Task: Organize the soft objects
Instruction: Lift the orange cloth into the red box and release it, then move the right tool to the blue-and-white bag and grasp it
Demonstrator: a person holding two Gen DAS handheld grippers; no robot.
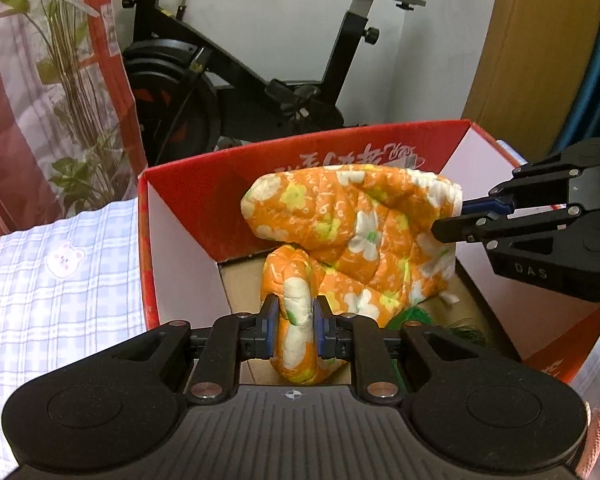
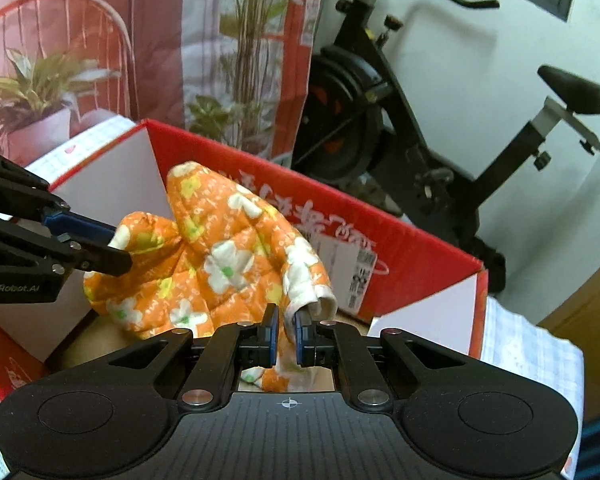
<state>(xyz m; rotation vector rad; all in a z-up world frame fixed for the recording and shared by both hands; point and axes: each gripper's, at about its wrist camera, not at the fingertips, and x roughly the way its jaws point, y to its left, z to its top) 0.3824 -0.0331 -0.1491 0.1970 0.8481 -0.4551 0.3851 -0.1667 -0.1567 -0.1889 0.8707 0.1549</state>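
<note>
Both grippers — left gripper (image 1: pixel 295 322), right gripper (image 2: pixel 286 332) — pinch the orange quilt (image 1: pixel 356 236), lowered partway into the red box (image 1: pixel 180 184) ahead — release remains.

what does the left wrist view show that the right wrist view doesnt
Only the left wrist view: a green item on the box floor beneath the orange floral quilt, and a bear patch on the checked cloth.

Only the right wrist view: a white label on the inner wall of the red box.

Both: the left gripper and right gripper, each shut on the quilt over the box, and the exercise bike.
</note>
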